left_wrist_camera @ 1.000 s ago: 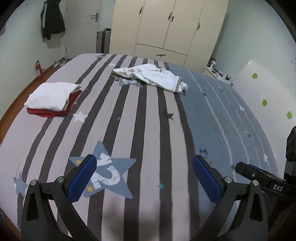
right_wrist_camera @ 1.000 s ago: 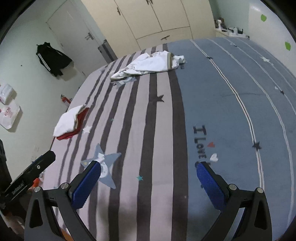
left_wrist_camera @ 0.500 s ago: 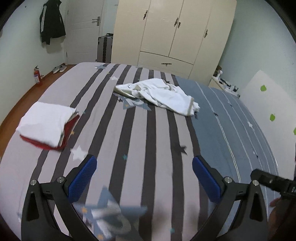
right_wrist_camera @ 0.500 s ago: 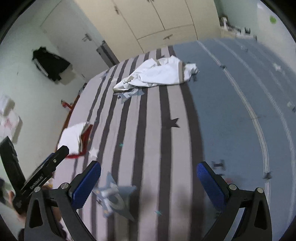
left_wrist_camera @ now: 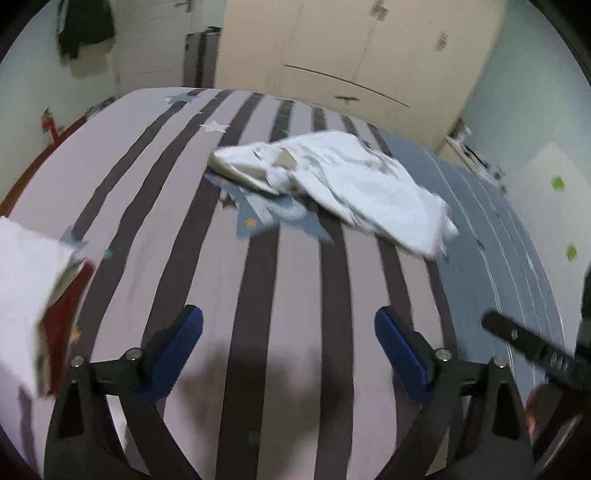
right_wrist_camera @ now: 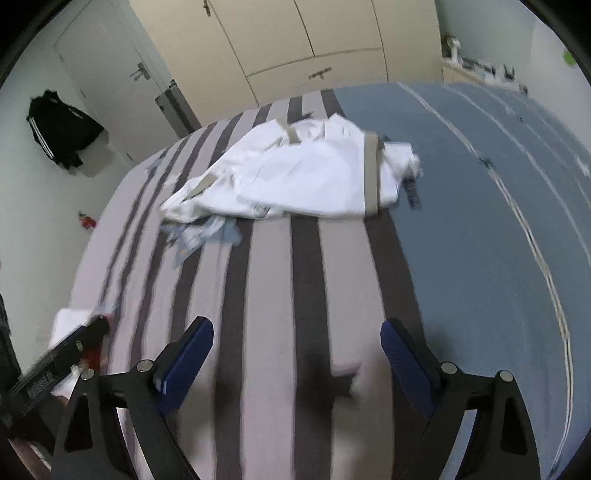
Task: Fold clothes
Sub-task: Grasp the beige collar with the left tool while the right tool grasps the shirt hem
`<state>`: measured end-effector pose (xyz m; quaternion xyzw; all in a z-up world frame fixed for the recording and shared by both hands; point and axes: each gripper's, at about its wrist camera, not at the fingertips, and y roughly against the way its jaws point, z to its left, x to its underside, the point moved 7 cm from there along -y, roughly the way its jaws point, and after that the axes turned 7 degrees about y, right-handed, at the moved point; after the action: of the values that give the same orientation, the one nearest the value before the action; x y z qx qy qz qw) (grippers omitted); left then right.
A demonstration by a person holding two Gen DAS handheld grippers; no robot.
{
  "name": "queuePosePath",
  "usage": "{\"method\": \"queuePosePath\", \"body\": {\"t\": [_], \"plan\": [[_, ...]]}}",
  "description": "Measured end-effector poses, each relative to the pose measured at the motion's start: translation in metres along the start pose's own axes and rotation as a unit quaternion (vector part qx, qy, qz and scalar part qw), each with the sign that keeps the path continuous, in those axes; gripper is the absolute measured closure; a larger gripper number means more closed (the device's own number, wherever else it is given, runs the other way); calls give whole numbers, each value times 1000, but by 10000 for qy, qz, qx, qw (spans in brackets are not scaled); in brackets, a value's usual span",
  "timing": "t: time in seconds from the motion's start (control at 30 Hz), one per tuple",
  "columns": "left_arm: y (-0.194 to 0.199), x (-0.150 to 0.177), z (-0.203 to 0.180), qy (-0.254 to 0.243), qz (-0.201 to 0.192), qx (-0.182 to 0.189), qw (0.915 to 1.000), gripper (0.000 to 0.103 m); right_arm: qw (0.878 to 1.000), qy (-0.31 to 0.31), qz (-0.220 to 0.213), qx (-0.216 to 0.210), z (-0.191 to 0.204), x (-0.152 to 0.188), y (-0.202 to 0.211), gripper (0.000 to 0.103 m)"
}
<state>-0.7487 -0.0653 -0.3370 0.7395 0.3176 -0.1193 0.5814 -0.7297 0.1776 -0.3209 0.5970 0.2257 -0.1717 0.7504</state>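
Note:
A crumpled white garment with beige trim [left_wrist_camera: 347, 181] [right_wrist_camera: 295, 177] lies unfolded on the striped bedspread [left_wrist_camera: 291, 280] [right_wrist_camera: 269, 280], ahead of both grippers. My left gripper [left_wrist_camera: 288, 343] hangs open above the stripes, well short of the garment, nothing between its blue pads. In the right wrist view my right gripper [right_wrist_camera: 297, 354] is open too, empty, over the bed in front of the garment. A folded stack, white on red [left_wrist_camera: 33, 295] [right_wrist_camera: 70, 325], sits at the bed's left edge.
A cream wardrobe [left_wrist_camera: 351, 55] [right_wrist_camera: 295, 40] stands beyond the bed. A black jacket [left_wrist_camera: 85, 26] [right_wrist_camera: 62, 133] hangs on the left wall by a door. The bedspread's right part is plain blue [right_wrist_camera: 480, 221]. The other gripper's black body [left_wrist_camera: 535, 350] shows at the right.
Both grippers have moved forward over the bed toward the white garment, which now looks larger and nearer. The folded stack has slid to the left edge of view. Both stay open.

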Motion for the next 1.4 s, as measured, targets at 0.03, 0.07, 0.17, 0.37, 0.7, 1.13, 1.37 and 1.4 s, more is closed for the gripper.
{"method": "queuePosePath", "body": {"t": [0.03, 0.07, 0.17, 0.37, 0.7, 1.13, 1.37, 1.4], "plan": [[-14, -11, 0, 28, -22, -73, 10000, 11, 9999, 81, -65, 69, -3, -11, -13, 13], [-28, -21, 0, 55, -44, -146, 9999, 11, 9997, 163, -131, 138, -6, -22, -27, 13], [-70, -53, -1, 138, -110, -365, 9992, 11, 9989, 386, -70, 273, -15, -46, -67, 13], [-153, -115, -2, 304, -242, -801, 9960, 11, 9965, 470, -156, 670, -46, -89, -125, 12], [-220, -119, -8, -242, 204, -1117, 9932, 52, 9969, 279, 235, 692, -64, -122, -189, 12], [-141, -68, -20, -674, -139, -274, 9972, 90, 9997, 73, 20, -230, -67, -93, -156, 98], [-30, 48, -15, -748, -82, 302, 9967, 90, 9989, -144, 372, -232, -96, 34, -62, 98], [-14, 71, -16, -838, -6, 330, 9959, 90, 9987, -175, 423, -232, -100, 53, -48, 98]]}}
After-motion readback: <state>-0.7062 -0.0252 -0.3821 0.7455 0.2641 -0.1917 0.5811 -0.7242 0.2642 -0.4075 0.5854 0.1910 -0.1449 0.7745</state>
